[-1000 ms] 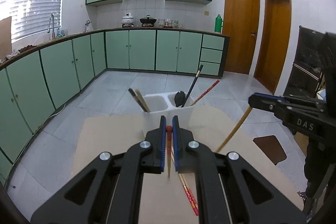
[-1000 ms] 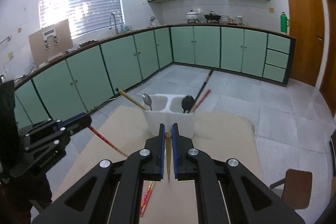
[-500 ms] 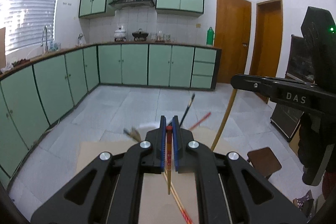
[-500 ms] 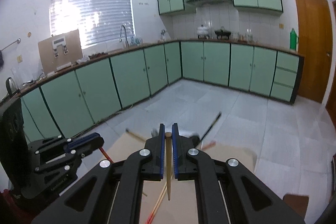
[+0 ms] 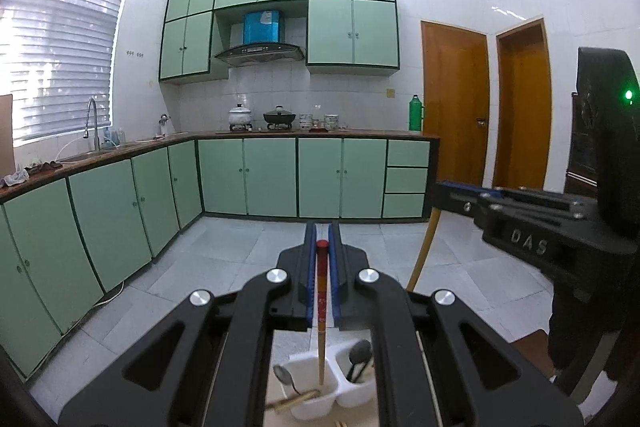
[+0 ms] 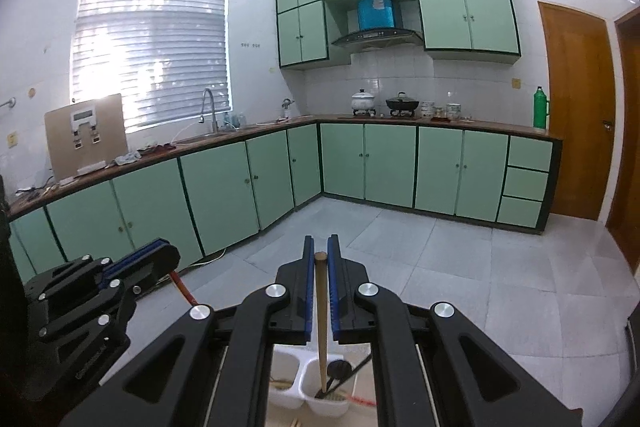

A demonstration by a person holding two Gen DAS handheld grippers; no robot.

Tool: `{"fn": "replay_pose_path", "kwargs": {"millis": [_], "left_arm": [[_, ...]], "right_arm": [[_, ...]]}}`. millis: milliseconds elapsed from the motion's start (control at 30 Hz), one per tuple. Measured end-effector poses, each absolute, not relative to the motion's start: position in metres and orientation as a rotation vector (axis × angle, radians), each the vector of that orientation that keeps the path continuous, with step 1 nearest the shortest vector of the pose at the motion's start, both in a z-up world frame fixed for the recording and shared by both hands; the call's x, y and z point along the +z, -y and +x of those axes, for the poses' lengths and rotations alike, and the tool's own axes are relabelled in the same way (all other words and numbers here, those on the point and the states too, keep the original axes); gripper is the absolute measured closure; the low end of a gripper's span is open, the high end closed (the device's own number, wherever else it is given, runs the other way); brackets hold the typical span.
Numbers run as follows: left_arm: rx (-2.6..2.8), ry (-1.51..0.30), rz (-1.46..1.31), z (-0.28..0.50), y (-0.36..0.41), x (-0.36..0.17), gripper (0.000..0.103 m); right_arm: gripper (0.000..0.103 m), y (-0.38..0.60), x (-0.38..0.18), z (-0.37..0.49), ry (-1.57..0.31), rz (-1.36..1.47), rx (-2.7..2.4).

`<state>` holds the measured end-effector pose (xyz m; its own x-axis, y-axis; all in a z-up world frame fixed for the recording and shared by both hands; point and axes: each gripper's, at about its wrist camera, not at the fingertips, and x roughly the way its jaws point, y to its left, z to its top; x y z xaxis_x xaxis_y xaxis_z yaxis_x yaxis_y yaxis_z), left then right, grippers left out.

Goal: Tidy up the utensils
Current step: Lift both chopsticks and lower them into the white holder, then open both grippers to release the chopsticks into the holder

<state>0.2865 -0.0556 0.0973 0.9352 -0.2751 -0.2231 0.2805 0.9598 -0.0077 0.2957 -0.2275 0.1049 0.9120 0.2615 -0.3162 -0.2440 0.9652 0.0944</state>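
Observation:
My left gripper (image 5: pixel 322 231) is shut on a red chopstick (image 5: pixel 321 311) that hangs down, its tip over the left compartment of the white two-compartment holder (image 5: pixel 320 393). That compartment holds a spoon (image 5: pixel 283 375) and wooden chopsticks; the right one holds a dark spoon (image 5: pixel 359 353). My right gripper (image 6: pixel 319 246) is shut on a wooden chopstick (image 6: pixel 321 323), its tip in the holder's (image 6: pixel 308 387) right compartment beside a dark spoon (image 6: pixel 339 369). Each gripper shows in the other's view, the right one (image 5: pixel 520 223) and the left one (image 6: pixel 100 287).
The holder stands on a brown table below both grippers. Green kitchen cabinets (image 5: pixel 260 179) and a counter run along the far walls. Two wooden doors (image 5: pixel 456 107) are at the right. A tiled floor lies beyond the table.
Both grippers have risen and tilted upward with their chopsticks. The holder has dropped from mid-frame to the bottom of both views, and the chopstick tips now hang over it.

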Motion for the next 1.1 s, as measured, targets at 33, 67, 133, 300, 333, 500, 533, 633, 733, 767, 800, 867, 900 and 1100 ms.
{"fn": "replay_pose_path", "kwargs": {"millis": [33, 67, 133, 300, 333, 500, 533, 633, 733, 767, 800, 867, 900, 1100], "left_arm": [[-0.280, -0.228, 0.024, 0.291, 0.057, 0.094, 0.098], [-0.275, -0.237, 0.021, 0.300, 0.058, 0.088, 0.098], [-0.272, -0.256, 0.016, 0.311, 0.060, 0.077, 0.098], [-0.273, -0.344, 0.010, 0.336, 0.058, 0.046, 0.098], [-0.275, -0.360, 0.009, 0.338, 0.057, 0.041, 0.098], [-0.274, -0.421, 0.011, 0.343, 0.052, 0.020, 0.093], [-0.272, -0.423, 0.011, 0.341, 0.050, 0.019, 0.085], [-0.275, -0.409, 0.008, 0.331, 0.044, 0.021, 0.074], [-0.276, -0.391, 0.011, 0.318, 0.041, 0.028, 0.063], [-0.269, -0.384, 0.010, 0.311, 0.038, 0.031, 0.062], [-0.270, -0.378, 0.008, 0.306, 0.038, 0.033, 0.060], [-0.271, -0.362, 0.005, 0.294, 0.035, 0.036, 0.054], [-0.259, -0.351, 0.007, 0.283, 0.032, 0.038, 0.047], [-0.253, -0.336, -0.004, 0.233, 0.023, 0.030, 0.032]], "right_arm": [[0.097, 0.227, 0.100, 0.301, -0.338, 0.053, 0.257], [0.097, 0.226, 0.093, 0.308, -0.345, 0.051, 0.251], [0.097, 0.222, 0.081, 0.317, -0.366, 0.045, 0.243], [0.097, 0.216, 0.050, 0.329, -0.426, 0.040, 0.252], [0.097, 0.216, 0.044, 0.331, -0.444, 0.039, 0.257], [0.091, 0.220, 0.025, 0.332, -0.495, 0.048, 0.270], [0.088, 0.221, 0.024, 0.331, -0.499, 0.051, 0.266], [0.075, 0.231, 0.025, 0.325, -0.493, 0.072, 0.253], [0.060, 0.242, 0.031, 0.312, -0.470, 0.084, 0.232], [0.057, 0.245, 0.033, 0.306, -0.462, 0.087, 0.224], [0.051, 0.248, 0.035, 0.299, -0.452, 0.089, 0.215], [0.044, 0.254, 0.039, 0.283, -0.426, 0.083, 0.197], [0.041, 0.256, 0.040, 0.278, -0.418, 0.080, 0.191], [0.025, 0.263, 0.031, 0.223, -0.386, 0.078, 0.179]]}}
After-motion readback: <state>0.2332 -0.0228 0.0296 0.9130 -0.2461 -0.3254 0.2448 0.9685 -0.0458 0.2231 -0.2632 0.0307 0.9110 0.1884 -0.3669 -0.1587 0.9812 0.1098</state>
